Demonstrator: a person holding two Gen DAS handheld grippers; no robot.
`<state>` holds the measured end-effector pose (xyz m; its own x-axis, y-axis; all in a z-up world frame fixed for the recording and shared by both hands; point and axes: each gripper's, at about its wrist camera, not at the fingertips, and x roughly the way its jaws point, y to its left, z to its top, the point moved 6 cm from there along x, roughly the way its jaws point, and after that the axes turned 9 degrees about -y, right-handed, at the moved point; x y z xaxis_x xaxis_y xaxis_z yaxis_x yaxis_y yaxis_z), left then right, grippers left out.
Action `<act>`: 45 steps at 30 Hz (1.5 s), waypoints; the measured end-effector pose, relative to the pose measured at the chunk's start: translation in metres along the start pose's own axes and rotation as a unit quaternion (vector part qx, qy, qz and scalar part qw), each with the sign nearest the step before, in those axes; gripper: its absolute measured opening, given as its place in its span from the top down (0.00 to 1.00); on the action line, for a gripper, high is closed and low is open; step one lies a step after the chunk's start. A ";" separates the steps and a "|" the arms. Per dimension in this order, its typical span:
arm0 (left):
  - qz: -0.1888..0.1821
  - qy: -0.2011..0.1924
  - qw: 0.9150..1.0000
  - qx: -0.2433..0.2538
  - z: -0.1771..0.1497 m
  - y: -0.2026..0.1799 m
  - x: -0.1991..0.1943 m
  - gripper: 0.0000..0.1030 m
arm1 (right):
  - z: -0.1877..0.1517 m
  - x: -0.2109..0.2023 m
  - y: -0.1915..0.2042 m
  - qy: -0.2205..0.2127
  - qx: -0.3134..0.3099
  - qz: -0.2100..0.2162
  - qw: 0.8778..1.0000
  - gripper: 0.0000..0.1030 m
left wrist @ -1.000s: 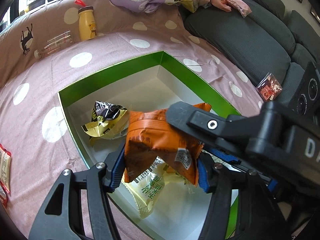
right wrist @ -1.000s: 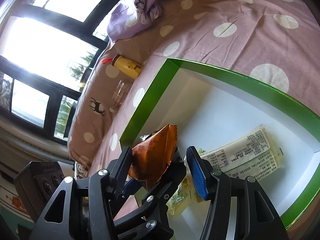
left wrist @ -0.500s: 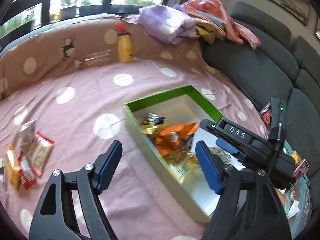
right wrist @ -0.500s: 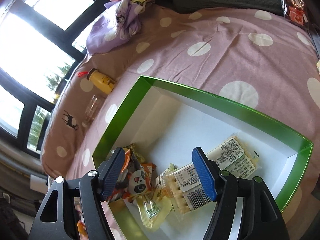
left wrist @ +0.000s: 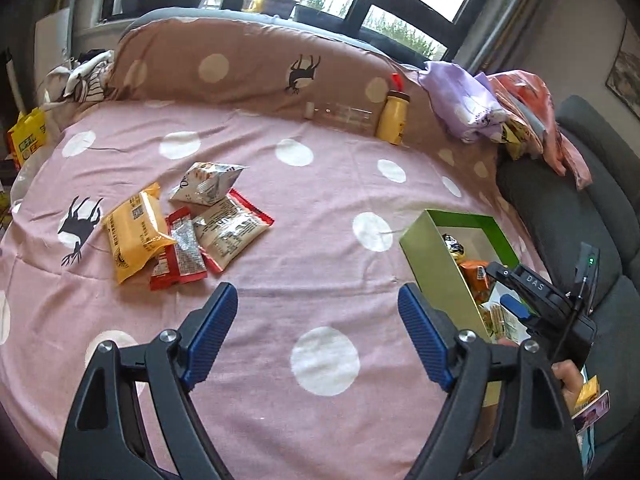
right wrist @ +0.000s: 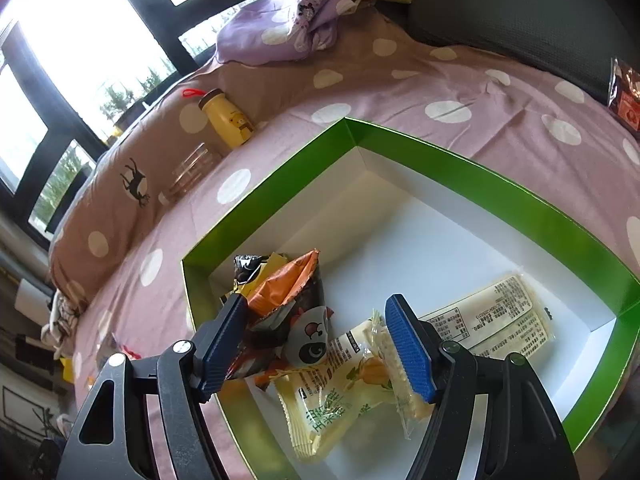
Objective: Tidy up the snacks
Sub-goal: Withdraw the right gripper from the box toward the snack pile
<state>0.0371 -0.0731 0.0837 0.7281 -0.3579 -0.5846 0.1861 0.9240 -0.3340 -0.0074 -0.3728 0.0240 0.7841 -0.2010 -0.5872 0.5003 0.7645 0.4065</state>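
A: Where did the loose snack packets point(left wrist: 188, 232) lie?
B: On the bedspread point(left wrist: 320, 184), up-left of the left gripper point(left wrist: 316, 336), its empty jaws opening wide.
A: And the right gripper point(right wrist: 320, 344)?
B: Over the green box point(right wrist: 472, 168), jaws apart, gripping nothing.

Green box point(right wrist: 460, 168), white inside, open on pink spotted bed. In it: orange packet point(right wrist: 288, 284) w/ panda face, crumpled, propped in near-left corner on a black-yellow wrapper point(right wrist: 250, 264); pale yellow packet point(right wrist: 332, 396) flat beside it; long cream packet point(right wrist: 496, 312) flat, label up. Loose pile point(left wrist: 184, 228) well apart from box: yellow, red, silver, clear-red packets overlapping.
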 end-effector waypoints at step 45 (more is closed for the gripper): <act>0.015 0.025 0.999 -0.033 0.002 0.037 0.001 0.20 | -0.045 0.002 0.083 0.049 -0.127 0.041 0.990 0.25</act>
<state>0.0456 -0.0393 0.0724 0.6983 -0.3373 -0.6314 0.1192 0.9245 -0.3621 0.0195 -0.2829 0.0249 0.7725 -0.0819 -0.6297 0.3191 0.9075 0.2733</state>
